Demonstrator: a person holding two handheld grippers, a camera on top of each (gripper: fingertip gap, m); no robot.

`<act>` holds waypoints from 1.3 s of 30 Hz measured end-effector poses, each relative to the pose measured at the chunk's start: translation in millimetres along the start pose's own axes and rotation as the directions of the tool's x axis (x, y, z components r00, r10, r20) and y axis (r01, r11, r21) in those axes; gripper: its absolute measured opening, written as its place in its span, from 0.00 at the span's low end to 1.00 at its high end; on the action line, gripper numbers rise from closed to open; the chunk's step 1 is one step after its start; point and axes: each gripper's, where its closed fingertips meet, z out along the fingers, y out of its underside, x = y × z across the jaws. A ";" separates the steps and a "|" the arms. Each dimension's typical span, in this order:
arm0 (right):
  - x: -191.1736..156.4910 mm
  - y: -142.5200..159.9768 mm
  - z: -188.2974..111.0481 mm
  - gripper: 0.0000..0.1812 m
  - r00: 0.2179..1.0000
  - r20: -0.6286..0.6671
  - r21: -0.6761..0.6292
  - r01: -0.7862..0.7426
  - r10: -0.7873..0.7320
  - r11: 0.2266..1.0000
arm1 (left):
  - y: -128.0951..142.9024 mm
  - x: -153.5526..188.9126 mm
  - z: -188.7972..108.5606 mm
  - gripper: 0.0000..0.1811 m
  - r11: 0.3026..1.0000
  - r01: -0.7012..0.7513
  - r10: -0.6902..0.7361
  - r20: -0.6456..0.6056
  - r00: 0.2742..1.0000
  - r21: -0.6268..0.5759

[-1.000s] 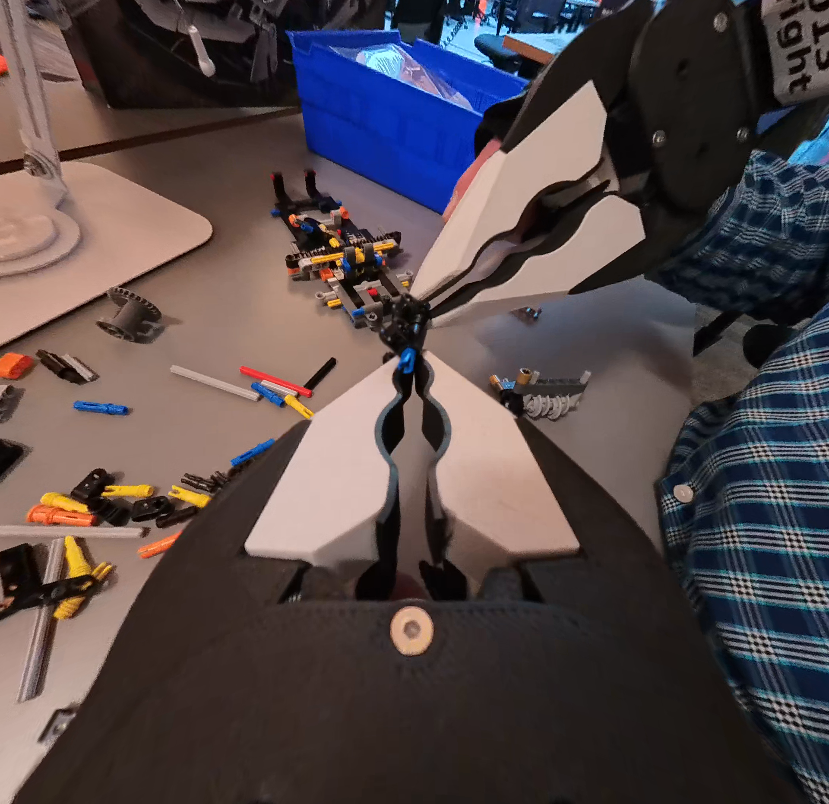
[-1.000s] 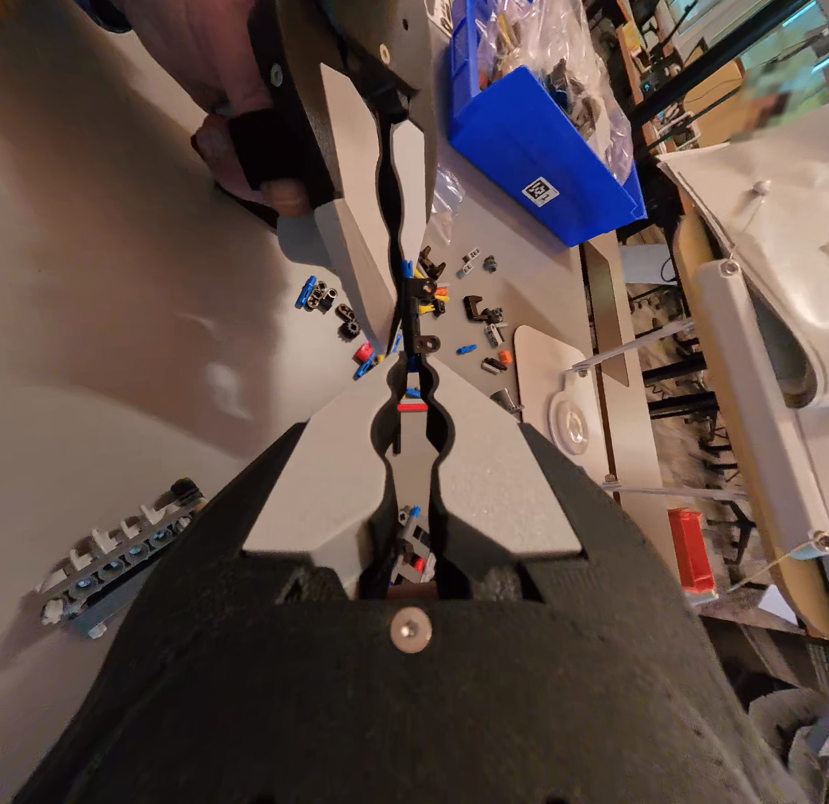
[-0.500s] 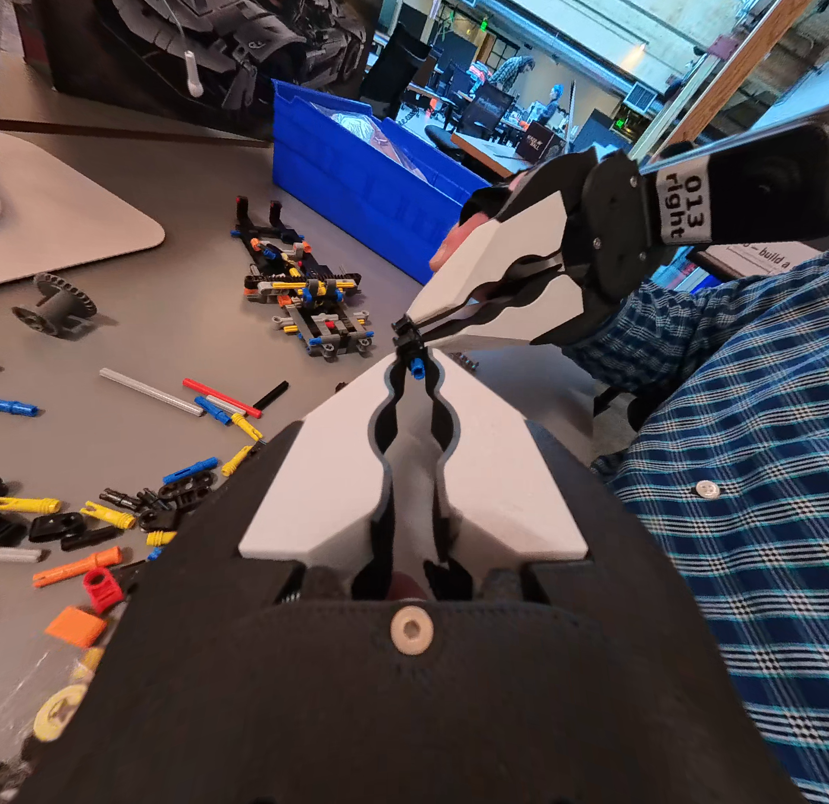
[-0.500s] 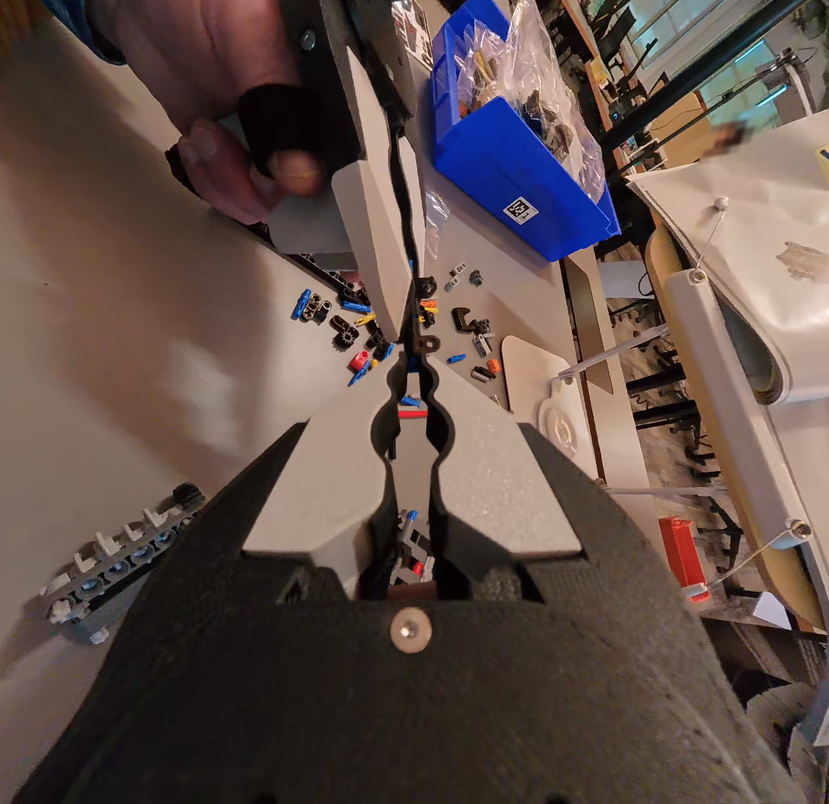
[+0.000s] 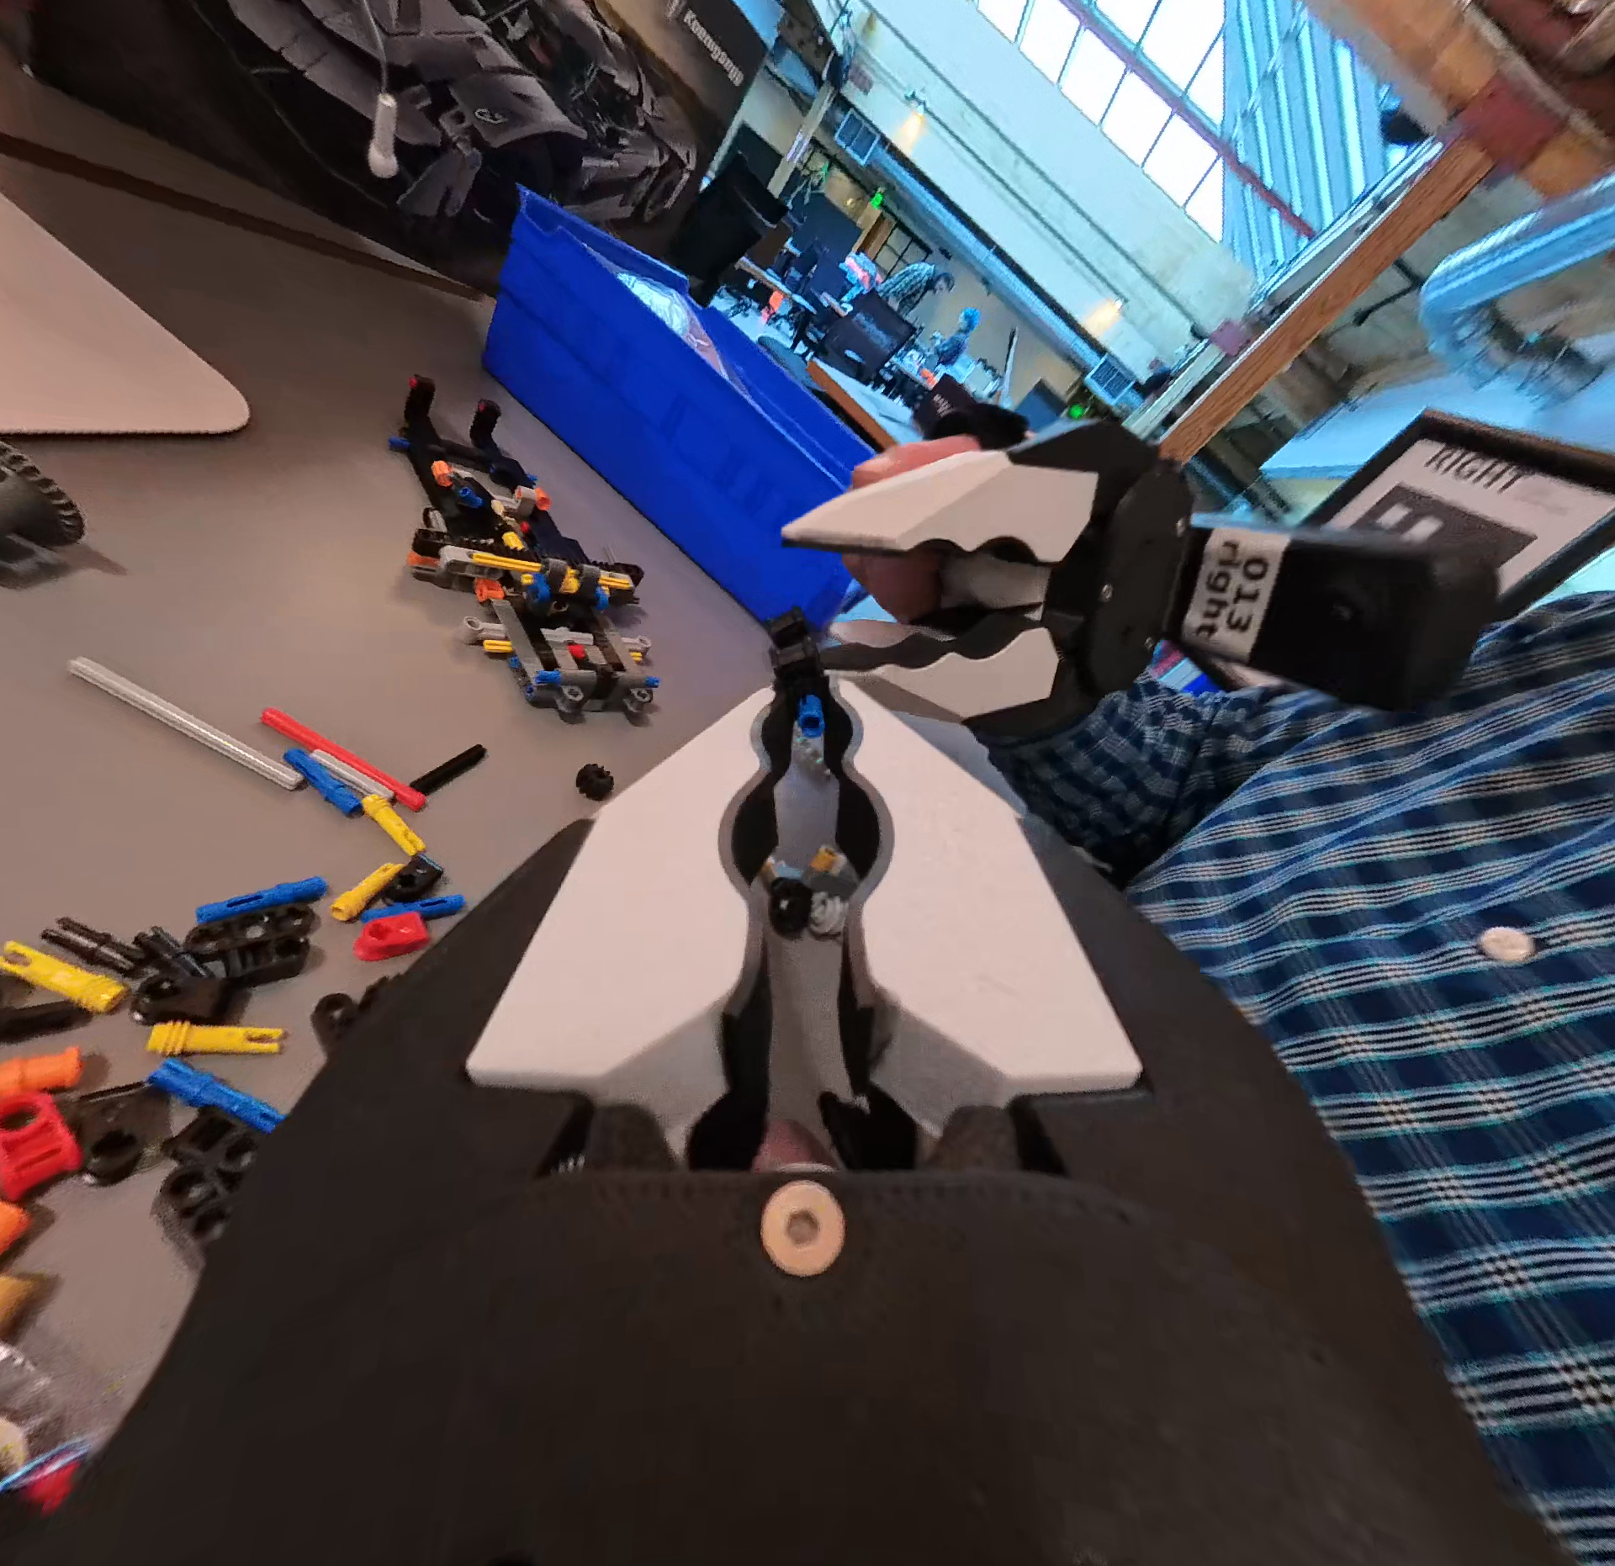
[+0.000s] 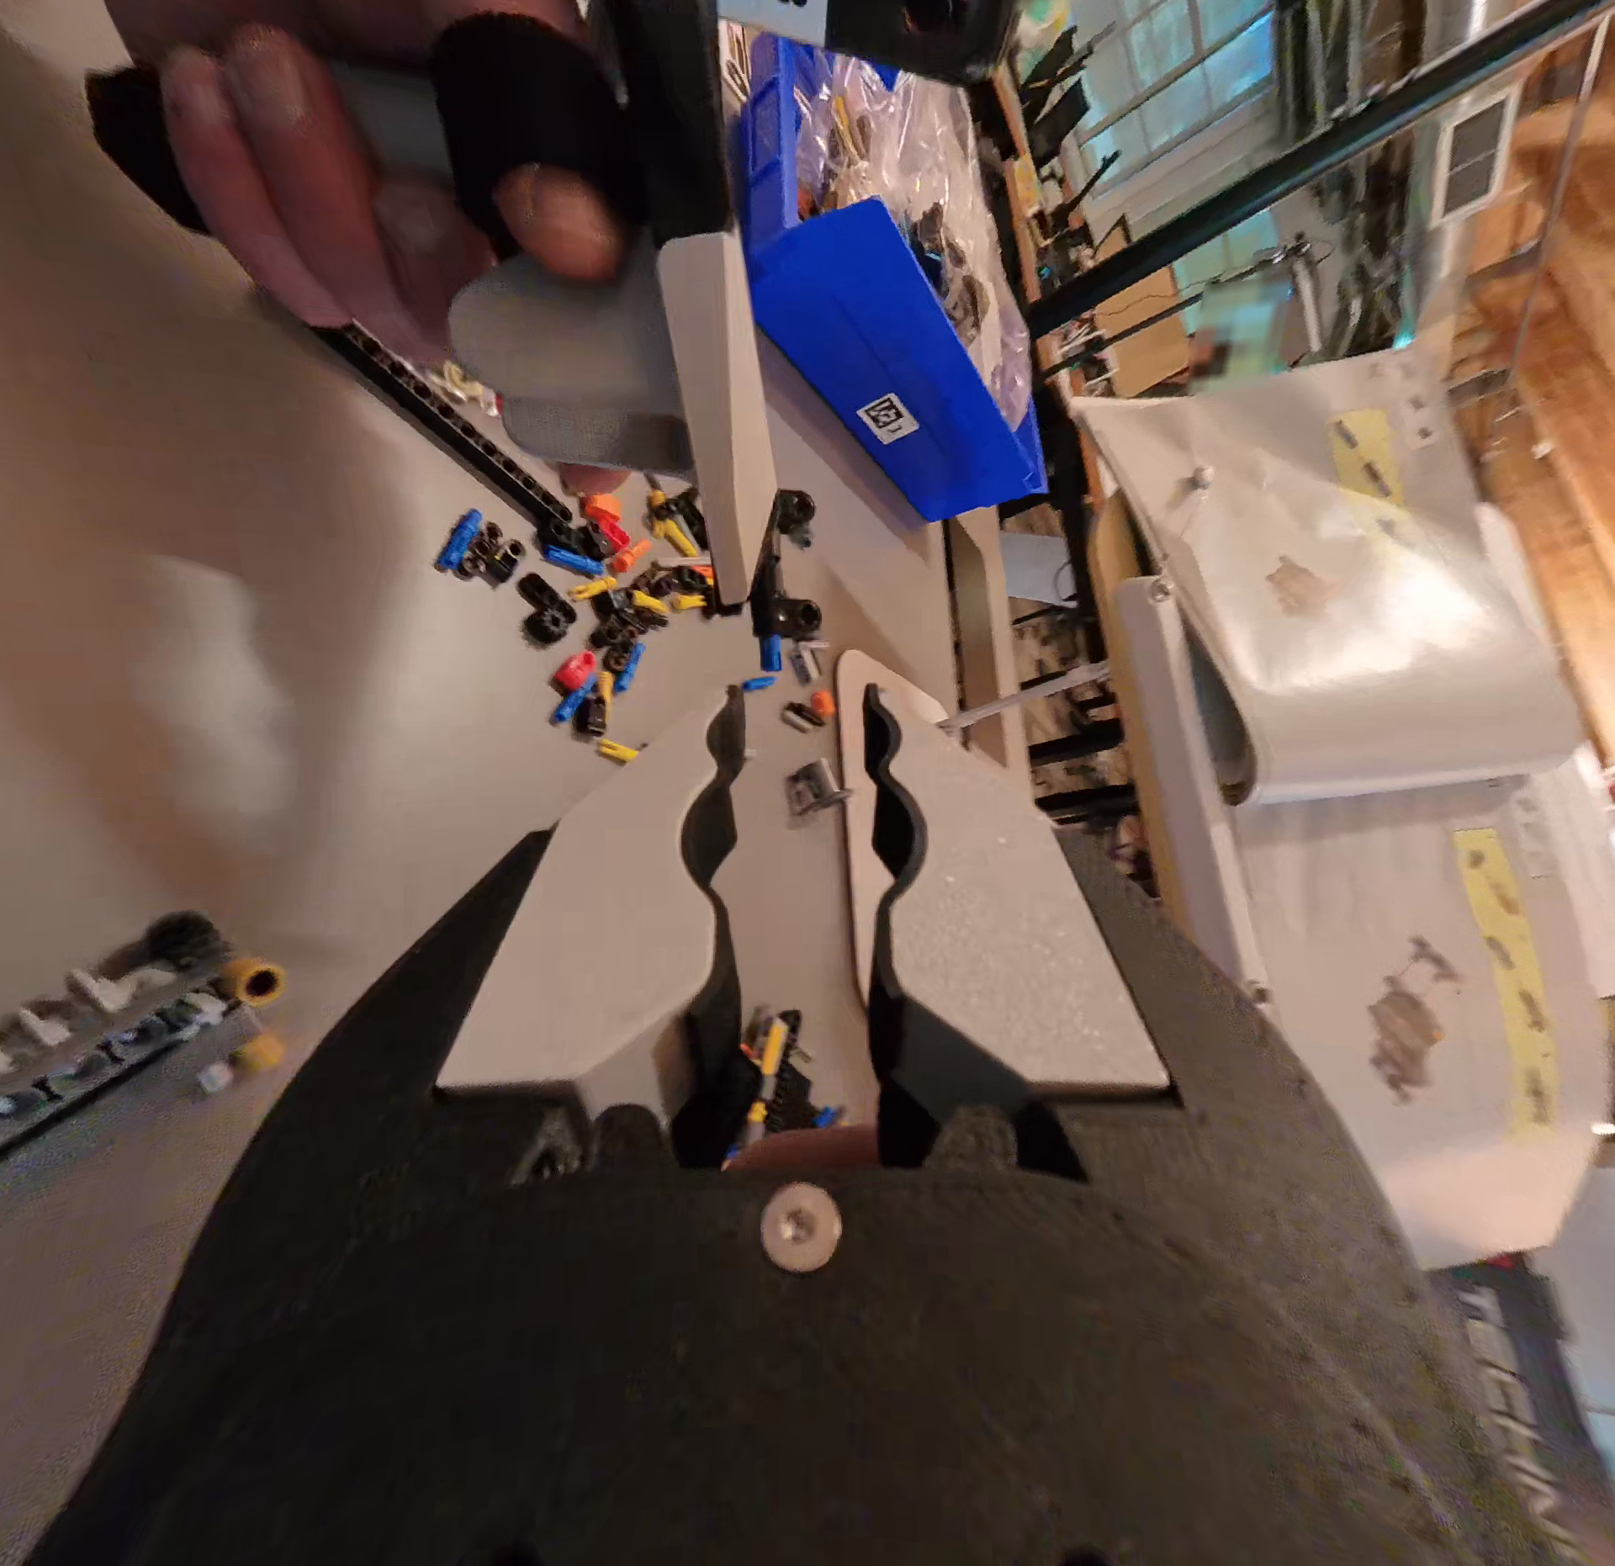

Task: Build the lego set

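Observation:
My left gripper [image 5: 804,694] is shut on a small black connector piece [image 5: 791,650] with a blue pin [image 5: 809,717] and holds it in the air above the table. My right gripper [image 5: 808,589] is open just right of the piece, one finger above it and one beside it, apart from it. In the right wrist view my right gripper [image 6: 804,703] is open and empty, and the black piece [image 6: 782,607] sticks out of the left gripper [image 6: 734,593] just ahead. The partly built chassis [image 5: 533,580] lies on the grey table.
A blue bin [image 5: 664,423] with bagged parts stands behind the chassis. Several loose pins and connectors [image 5: 245,939] lie at the left. A grey axle [image 5: 183,724] and a white base plate [image 5: 87,362] lie farther left. A grey sub-assembly [image 6: 131,1026] lies on the table. Both grippers' tips are close together, under 4 cm apart. Left tips and right tips are each some 15 cm from the grey axle [image 5: 183,724].
My right gripper has opened, let go of the black piece and drawn back a little. My left gripper keeps the piece and has tilted upward.

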 end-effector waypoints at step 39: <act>-41.2 -25.2 -2.4 0.02 0.659 0.580 -0.067 -0.546 0.478 0.835 | 17.8 -0.6 -16.2 0.08 0.693 -0.662 0.721 0.249 0.647 -0.287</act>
